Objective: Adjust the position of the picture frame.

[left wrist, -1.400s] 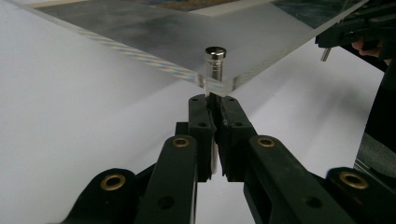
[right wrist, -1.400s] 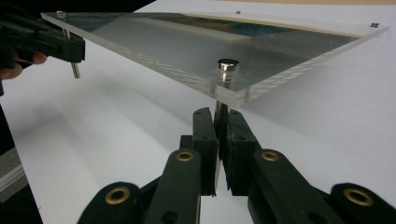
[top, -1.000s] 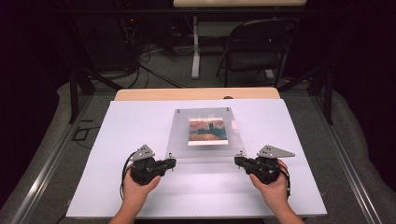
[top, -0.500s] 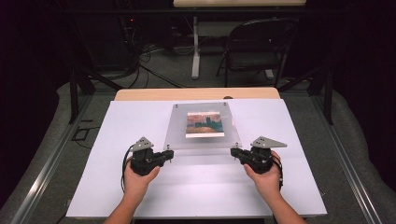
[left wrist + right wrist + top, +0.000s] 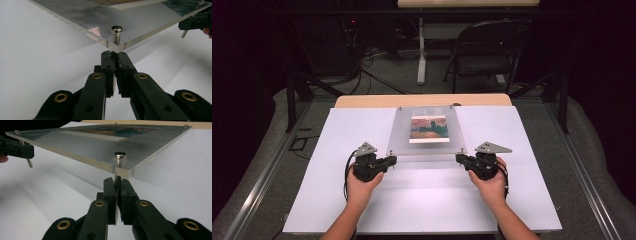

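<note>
2 grippers hold 1 clear acrylic frame (image 5: 426, 132) by its near corners, above the white worktop (image 5: 337, 200). Frame: 2 transparent sheets sandwiching a small landscape print (image 5: 429, 129) with orange sky and teal lower band, white border. Chrome standoff bolts at the corners; the near-left bolt (image 5: 116, 33) and near-right bolt (image 5: 120, 157) have round caps on top and pins sticking out below the sheet.

Left gripper (image 5: 389, 161): jaws clenched on the pin under the near-left corner, seen close in the left gripper view (image 5: 114, 56). Right gripper (image 5: 460, 159): clamped on the pin under the near-right corner, same picture in the right gripper view (image 5: 117, 180). Each hand grips its tool from the person's side.

Near edge of the frame is lifted off the worktop, with shadow under it in both gripper views; far edge sits lower, near the wooden strip (image 5: 422, 100) at the back of the worktop. Can't tell if the far bolts touch down.

Room: bare white worktop left, right and in front of the frame. Back margin is tight, frame's far edge sits just beside the wood strip. Folding chair (image 5: 487, 50) and table leg (image 5: 421, 50) are well beyond the worktop on the floor.
</note>
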`<state>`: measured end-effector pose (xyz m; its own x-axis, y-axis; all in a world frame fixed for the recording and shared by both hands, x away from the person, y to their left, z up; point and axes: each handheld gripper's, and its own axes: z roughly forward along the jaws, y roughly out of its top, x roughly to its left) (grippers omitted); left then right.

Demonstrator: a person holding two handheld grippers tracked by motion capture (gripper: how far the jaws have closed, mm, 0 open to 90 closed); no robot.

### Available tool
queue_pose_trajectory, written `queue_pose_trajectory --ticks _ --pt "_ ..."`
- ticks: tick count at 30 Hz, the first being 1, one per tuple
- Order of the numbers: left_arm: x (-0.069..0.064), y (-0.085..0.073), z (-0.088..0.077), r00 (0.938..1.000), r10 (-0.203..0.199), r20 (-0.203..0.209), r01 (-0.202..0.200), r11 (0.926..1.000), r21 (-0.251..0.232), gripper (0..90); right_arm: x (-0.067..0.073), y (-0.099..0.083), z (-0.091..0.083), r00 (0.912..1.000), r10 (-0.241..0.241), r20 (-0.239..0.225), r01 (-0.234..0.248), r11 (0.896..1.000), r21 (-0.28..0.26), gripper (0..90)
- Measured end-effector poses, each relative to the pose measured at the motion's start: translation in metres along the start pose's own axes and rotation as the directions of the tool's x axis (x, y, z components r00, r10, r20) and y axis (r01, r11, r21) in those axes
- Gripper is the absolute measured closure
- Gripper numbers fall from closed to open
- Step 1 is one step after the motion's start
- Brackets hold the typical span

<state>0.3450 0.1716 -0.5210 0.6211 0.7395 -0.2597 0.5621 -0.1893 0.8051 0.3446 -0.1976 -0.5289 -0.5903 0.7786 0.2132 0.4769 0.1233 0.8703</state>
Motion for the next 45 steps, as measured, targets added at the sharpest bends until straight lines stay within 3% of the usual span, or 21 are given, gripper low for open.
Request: queue_pose_trajectory --ticks 15,32,45 --pt "0.005 -0.012 0.007 0.9992 0.017 -0.036 -0.015 0.9993 0.035 85.3 0.004 -0.013 0.009 0.9996 -0.025 0.015 0.024 0.999 0.047 85.2" --pt "0.002 -0.018 0.017 0.9988 0.028 -0.041 -0.025 0.9966 0.078 85.3 -0.001 -0.02 0.015 0.9988 -0.026 0.042 0.023 0.996 0.089 85.1" --pt "0.001 -0.023 0.016 0.9982 0.038 -0.048 -0.033 0.9942 0.103 85.2 0.001 -0.025 0.015 0.999 -0.032 0.031 0.028 0.993 0.115 85.0"
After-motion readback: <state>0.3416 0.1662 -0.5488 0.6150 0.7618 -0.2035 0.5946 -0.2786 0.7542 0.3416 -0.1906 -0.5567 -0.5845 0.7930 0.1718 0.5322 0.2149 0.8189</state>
